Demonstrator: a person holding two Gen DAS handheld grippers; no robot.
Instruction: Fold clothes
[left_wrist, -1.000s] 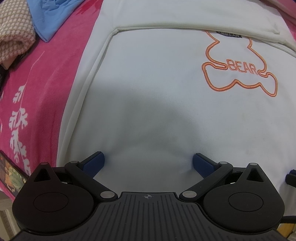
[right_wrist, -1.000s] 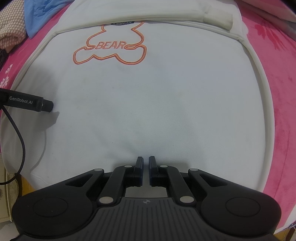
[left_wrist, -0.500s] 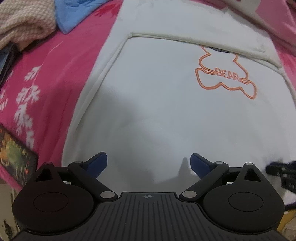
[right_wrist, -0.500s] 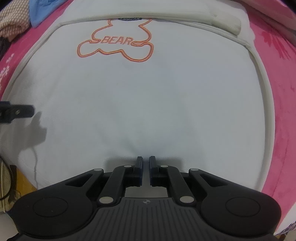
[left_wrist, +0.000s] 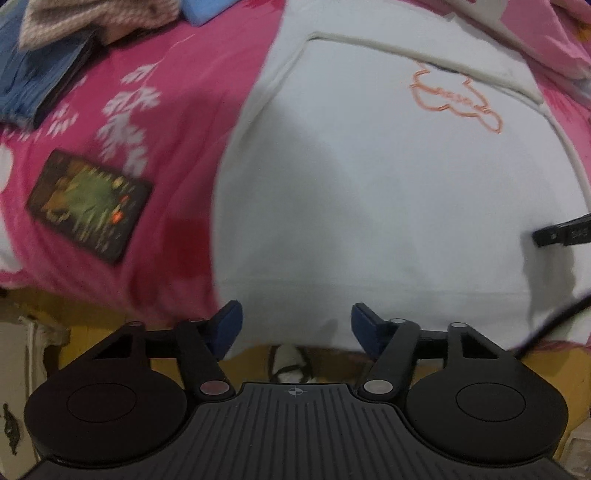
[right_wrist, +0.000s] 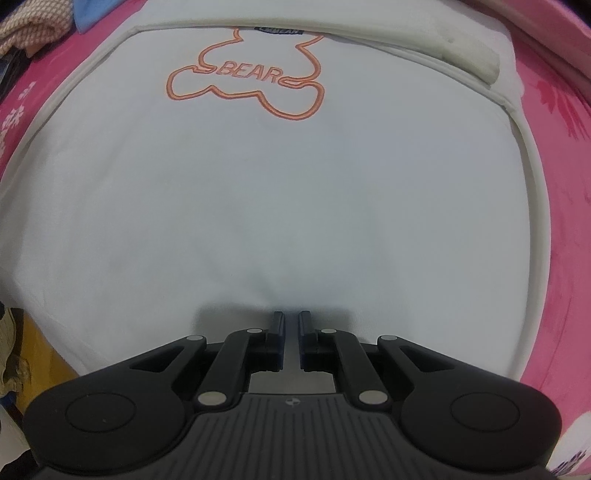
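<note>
- Left gripper (left_wrist: 296, 325): jaws spread wide, released, nothing between them. The blue pads (left_wrist: 226, 325) sit at the near hem of the white sweatshirt (left_wrist: 369, 192); contact with the cloth cannot be determined because the left wrist view is blurred.
- Right gripper (right_wrist: 291, 326): jaws drawn nearly together, with a narrow gap between the fingertips. White cloth shows in this gap. The tips sit at the near hem of the white sweatshirt (right_wrist: 280, 206); whether they pinch the fabric cannot be determined.
- White sweatshirt: lies flat on the pink floral bedspread (left_wrist: 155, 118), folded into a rectangle, with its near hem reaching the bed's front edge.
- Orange bear outline (right_wrist: 245, 75): embroidered on the far half of the sweatshirt, lettered "BEAR".
- Folded sleeve cuff (right_wrist: 472, 51): lies across the far right of the garment.
- Dark picture card (left_wrist: 90, 201): lies on the bedspread left of the sweatshirt, apart from it.
- Black connector (left_wrist: 563, 232): enters the left wrist view from the right edge, above the sweatshirt.
- Far left corner: a woven brown garment (left_wrist: 96, 16) and a light blue garment (left_wrist: 210, 9) lie on the bedspread.
</note>
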